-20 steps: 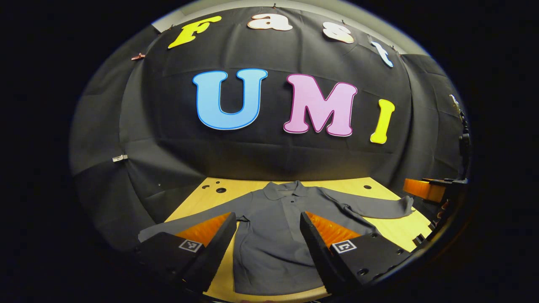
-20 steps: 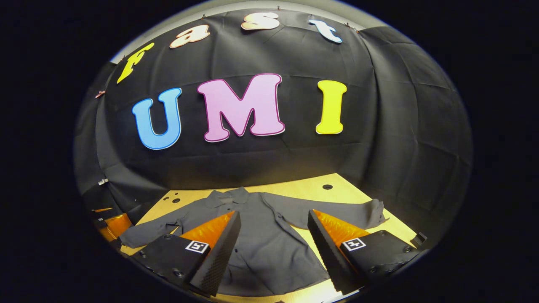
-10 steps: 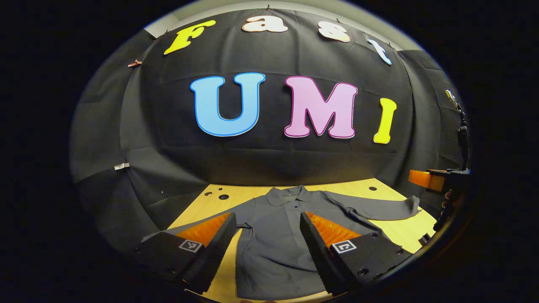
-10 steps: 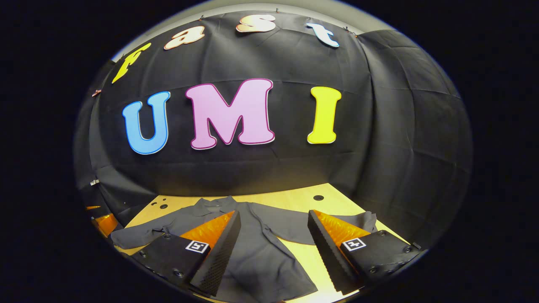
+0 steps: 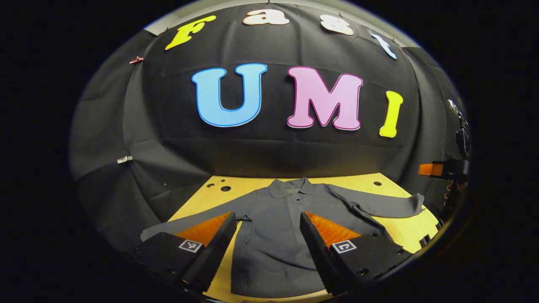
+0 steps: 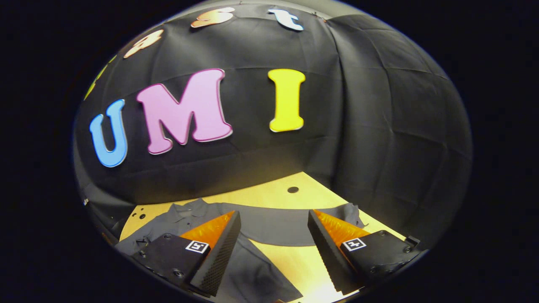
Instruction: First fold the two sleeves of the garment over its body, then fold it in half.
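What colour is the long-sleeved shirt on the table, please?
The shirt is plain dark grey, clearest in the left gripper view.

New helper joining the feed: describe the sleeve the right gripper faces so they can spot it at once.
On the wooden table lies a grey collared shirt. One long sleeve stretches flat from it toward the table's side edge, ending in a rumpled cuff.

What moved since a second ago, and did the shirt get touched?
The right tongs swung toward the shirt's right sleeve, so that sleeve now lies between their open fingers. The left tongs barely shifted. Nothing was grabbed or let go. The shirt stayed flat on the table, both sleeves spread out, and both tongs stayed open.
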`<state>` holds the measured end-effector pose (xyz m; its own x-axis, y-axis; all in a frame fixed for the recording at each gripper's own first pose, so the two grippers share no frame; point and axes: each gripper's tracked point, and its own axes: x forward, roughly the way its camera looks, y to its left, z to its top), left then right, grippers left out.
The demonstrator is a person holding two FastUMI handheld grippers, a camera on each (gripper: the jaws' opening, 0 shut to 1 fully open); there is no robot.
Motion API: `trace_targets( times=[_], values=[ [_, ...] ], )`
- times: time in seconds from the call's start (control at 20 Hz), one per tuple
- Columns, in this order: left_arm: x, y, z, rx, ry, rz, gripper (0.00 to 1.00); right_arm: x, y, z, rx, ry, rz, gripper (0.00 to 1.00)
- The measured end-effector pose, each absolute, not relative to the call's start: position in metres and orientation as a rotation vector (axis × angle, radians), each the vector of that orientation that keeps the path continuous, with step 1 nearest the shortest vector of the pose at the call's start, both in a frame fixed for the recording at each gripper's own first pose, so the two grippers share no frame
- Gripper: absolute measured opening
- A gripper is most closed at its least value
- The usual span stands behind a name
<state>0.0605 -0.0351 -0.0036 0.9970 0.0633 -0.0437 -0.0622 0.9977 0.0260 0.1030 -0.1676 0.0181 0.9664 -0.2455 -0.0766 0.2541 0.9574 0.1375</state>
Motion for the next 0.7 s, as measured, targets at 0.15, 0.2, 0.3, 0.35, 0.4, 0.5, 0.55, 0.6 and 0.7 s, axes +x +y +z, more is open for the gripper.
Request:
trace_targets(
  times=[0.15,0.2,0.3,0.35,0.4,0.5,0.55,0.6,0.7],
  values=[
    [0.066,-0.037,-0.011,0.015,0.066,0.086,0.96,0.114,-0.199,0.001,0.171,0.103,-0.3,0.99],
    [0.068,-0.037,-0.014,0.014,0.075,0.095,0.96,0.119,-0.21,-0.005,0.176,0.117,-0.317,0.98],
    [0.073,-0.041,-0.018,0.01,0.089,0.11,0.96,0.127,-0.231,-0.017,0.187,0.141,-0.35,0.99],
    [0.075,-0.042,-0.021,0.008,0.095,0.117,0.96,0.134,-0.24,-0.022,0.192,0.154,-0.363,0.98],
    [0.078,-0.043,-0.023,0.005,0.103,0.123,0.96,0.14,-0.25,-0.029,0.196,0.165,-0.376,0.99],
    [0.084,-0.048,-0.031,-0.004,0.126,0.136,0.96,0.151,-0.271,-0.036,0.2,0.171,-0.407,0.99],
    [0.085,-0.049,-0.035,-0.013,0.141,0.145,0.96,0.157,-0.28,-0.041,0.204,0.178,-0.417,0.99],
    [0.087,-0.05,-0.036,-0.023,0.148,0.152,0.96,0.163,-0.289,-0.046,0.212,0.188,-0.427,0.99],
    [0.091,-0.052,-0.038,-0.028,0.154,0.169,0.96,0.173,-0.311,-0.059,0.226,0.211,-0.454,0.98]
  ],
)
